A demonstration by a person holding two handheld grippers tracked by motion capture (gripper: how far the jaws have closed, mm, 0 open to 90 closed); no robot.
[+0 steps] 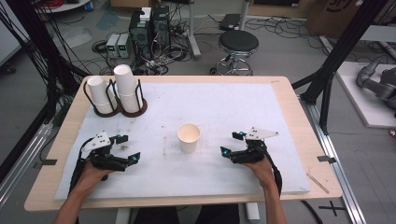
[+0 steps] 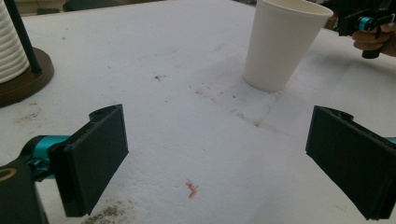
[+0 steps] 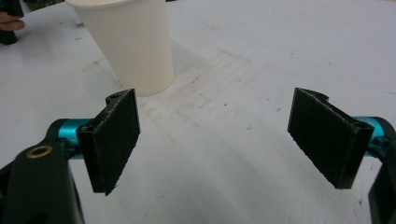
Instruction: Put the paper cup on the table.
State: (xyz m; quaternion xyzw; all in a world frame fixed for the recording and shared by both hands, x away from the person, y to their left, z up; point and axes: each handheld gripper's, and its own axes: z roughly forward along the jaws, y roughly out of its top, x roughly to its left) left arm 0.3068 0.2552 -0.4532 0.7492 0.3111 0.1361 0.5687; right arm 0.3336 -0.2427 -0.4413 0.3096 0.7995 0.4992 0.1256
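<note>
While flanking the paper cup [image 1: 189,137] on the bench [image 1: 289,88]: left tongs [image 1: 126,148] and right tongs [image 1: 232,143] agape, empty; approach step, next closing gently around cup wall.

1 loose paper cup [image 1: 188,137], 2 cup stacks [image 1: 126,88] in holders, 2 grippers [image 1: 125,148].

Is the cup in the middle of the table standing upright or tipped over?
Upright. The paper cup stands on its narrow base with its open mouth facing up, apart from both tongs; it looks empty.
</note>
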